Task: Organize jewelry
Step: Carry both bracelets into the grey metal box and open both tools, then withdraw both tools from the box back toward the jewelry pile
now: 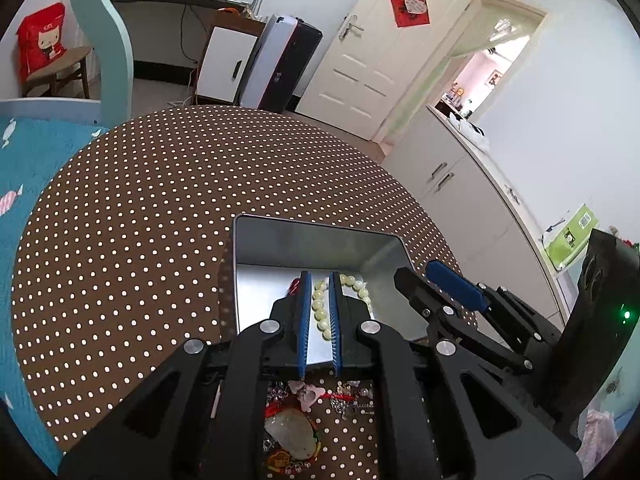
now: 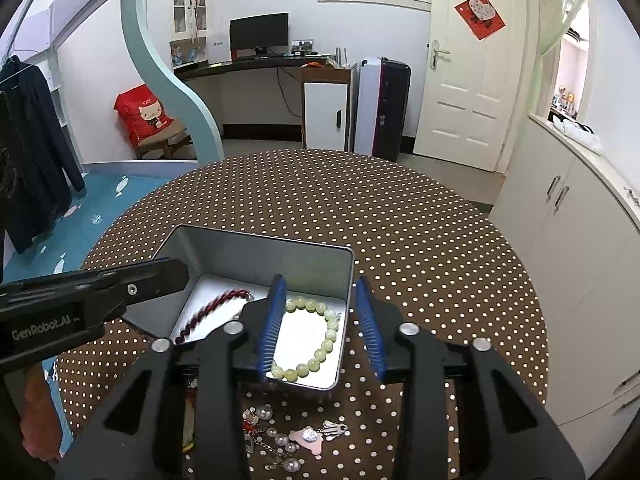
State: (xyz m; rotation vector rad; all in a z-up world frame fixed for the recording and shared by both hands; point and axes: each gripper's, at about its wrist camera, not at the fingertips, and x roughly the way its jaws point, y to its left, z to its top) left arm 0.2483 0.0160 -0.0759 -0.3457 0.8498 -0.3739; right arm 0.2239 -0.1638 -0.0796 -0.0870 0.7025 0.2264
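Dotted tablecloth (image 2: 400, 240), tin (image 2: 264, 248) holding bead bracelet (image 2: 320, 344). Right gripper (image 2: 324, 324) released above it, empty; left gripper (image 1: 319, 320) clenched, empty. Best lift straight up, then pick from loose trinkets (image 2: 288, 436).

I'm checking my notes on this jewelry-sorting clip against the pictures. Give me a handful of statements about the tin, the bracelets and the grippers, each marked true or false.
1. The pale green bead bracelet lies inside the metal tin. True.
2. The right gripper is clamped on the bead bracelet. False: its jaws stand apart, one finger inside the tin and one outside it.
3. A red and black twisted bracelet also lies in the tin. True.
4. All the jewelry is already in the tin. False: a heap of charms and chains lies on the dotted tablecloth in front of it.
5. The left gripper is wide open. False: it is nearly shut, holding nothing.
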